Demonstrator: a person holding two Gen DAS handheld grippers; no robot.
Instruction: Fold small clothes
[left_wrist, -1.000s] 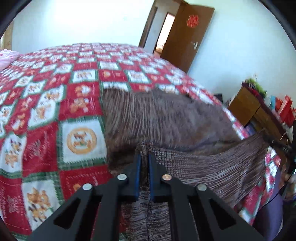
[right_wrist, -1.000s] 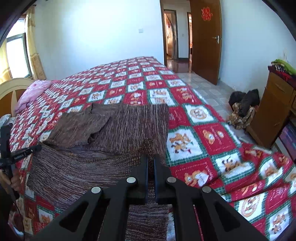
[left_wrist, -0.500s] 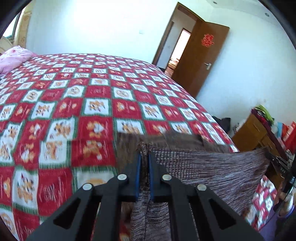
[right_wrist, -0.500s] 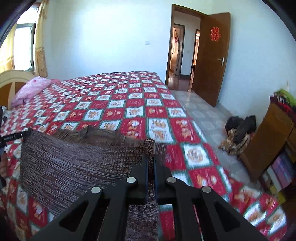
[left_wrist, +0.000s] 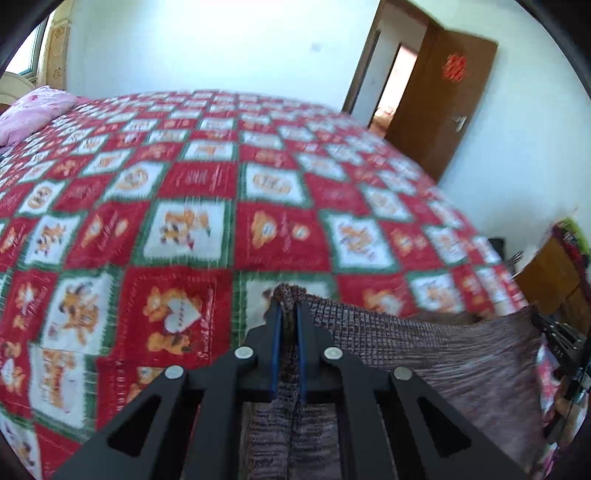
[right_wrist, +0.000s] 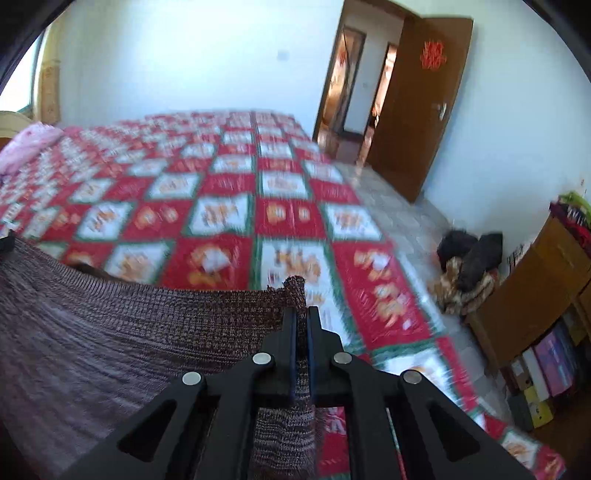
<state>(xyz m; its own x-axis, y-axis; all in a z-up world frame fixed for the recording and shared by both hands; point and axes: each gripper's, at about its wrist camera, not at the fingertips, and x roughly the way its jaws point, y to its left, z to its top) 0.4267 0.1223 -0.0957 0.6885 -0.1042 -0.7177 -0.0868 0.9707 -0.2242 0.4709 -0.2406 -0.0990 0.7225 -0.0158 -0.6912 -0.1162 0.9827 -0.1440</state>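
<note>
Brown knit fabric is hanging stretched between the two tools — a small marled garment (left_wrist: 424, 354) held up over the bed. The left gripper (left_wrist: 287, 314) is pinching one corner of it, its blue-lined fingers (left_wrist: 274, 343) closed tight on a bunched tuft of knit that is poking out past the tips. From there the cloth is running off to the right of the left wrist view, its top edge sagging slightly. The right gripper (right_wrist: 302, 314) is clamping the opposite corner in the same way, with a nub of knit standing up above its closed tips and the rest of the garment (right_wrist: 110, 332) spreading away to the left of that view. More of the knit is trailing down beneath each tool, between the black arms.

Below and beyond the cloth, a red, white and green checked bedspread (left_wrist: 192, 229) with cartoon figures is covering the bed, much of it blurred. A pink pillow (left_wrist: 29, 110) is lying at the far left end. A brown wooden door (right_wrist: 421, 110) with a red paper decoration is standing open — a wooden cabinet (right_wrist: 532, 295) is sitting by the right wall, and a heap of dark clothes (right_wrist: 469, 266) is lying on the tiled floor beside it.
</note>
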